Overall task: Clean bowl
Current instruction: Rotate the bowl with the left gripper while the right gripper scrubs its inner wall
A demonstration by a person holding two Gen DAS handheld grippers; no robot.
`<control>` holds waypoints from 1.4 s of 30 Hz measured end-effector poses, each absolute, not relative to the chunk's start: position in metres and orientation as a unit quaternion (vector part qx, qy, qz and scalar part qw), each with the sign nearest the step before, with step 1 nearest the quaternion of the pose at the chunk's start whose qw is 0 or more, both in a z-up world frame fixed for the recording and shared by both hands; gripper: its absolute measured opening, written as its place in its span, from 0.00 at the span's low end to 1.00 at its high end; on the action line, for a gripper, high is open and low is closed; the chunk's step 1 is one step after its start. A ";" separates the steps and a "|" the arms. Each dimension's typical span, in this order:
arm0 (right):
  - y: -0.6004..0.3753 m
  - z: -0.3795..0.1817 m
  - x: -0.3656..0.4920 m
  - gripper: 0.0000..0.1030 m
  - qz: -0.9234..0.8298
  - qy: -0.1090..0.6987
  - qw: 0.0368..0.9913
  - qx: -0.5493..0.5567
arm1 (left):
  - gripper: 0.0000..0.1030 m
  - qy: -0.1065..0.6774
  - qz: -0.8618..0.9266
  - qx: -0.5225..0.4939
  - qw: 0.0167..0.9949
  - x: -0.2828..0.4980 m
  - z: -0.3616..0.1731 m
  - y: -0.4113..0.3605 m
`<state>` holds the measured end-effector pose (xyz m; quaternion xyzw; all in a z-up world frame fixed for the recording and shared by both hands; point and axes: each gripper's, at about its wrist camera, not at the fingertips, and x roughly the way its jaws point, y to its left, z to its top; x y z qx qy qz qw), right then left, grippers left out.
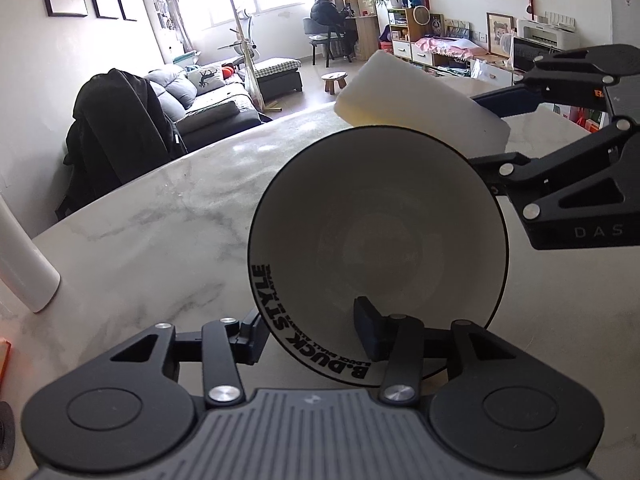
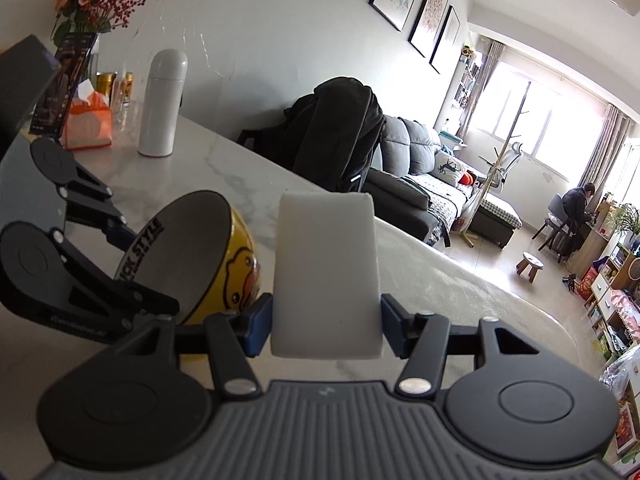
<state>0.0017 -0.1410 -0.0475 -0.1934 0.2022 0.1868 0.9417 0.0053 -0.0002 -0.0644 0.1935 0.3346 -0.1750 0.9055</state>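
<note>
Left wrist view: left gripper (image 1: 316, 334) pinches the bowl (image 1: 378, 252) rim w/ jaws narrow, one finger inside, bowl tipped up off the table (image 1: 160, 216). Right gripper (image 2: 325, 330) clamps a white sponge (image 2: 326, 272), held just beside the bowl, not touching inside. Wiping looks not yet started. White bottle (image 2: 162, 104) & tissue pack (image 2: 86, 122) sit well beyond the jaws; nothing blocks.

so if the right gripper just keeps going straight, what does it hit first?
Probably nothing close. The right gripper, shut on the sponge, points past the bowl, which sits to its left. Beyond looks like bare table, though depth is unclear.
</note>
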 end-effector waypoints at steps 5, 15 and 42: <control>-0.138 -0.052 0.005 0.58 0.207 0.185 0.934 -0.225 | 0.45 0.333 -0.159 0.206 0.906 0.010 -0.065 0.002; -0.126 -0.055 0.020 0.58 0.233 0.149 0.922 -0.269 | 0.45 0.341 -0.159 0.203 0.904 0.016 -0.064 0.010; -0.143 -0.044 -0.011 0.58 0.253 0.113 0.920 -0.277 | 0.24 0.270 -0.126 0.231 0.926 0.009 -0.057 0.000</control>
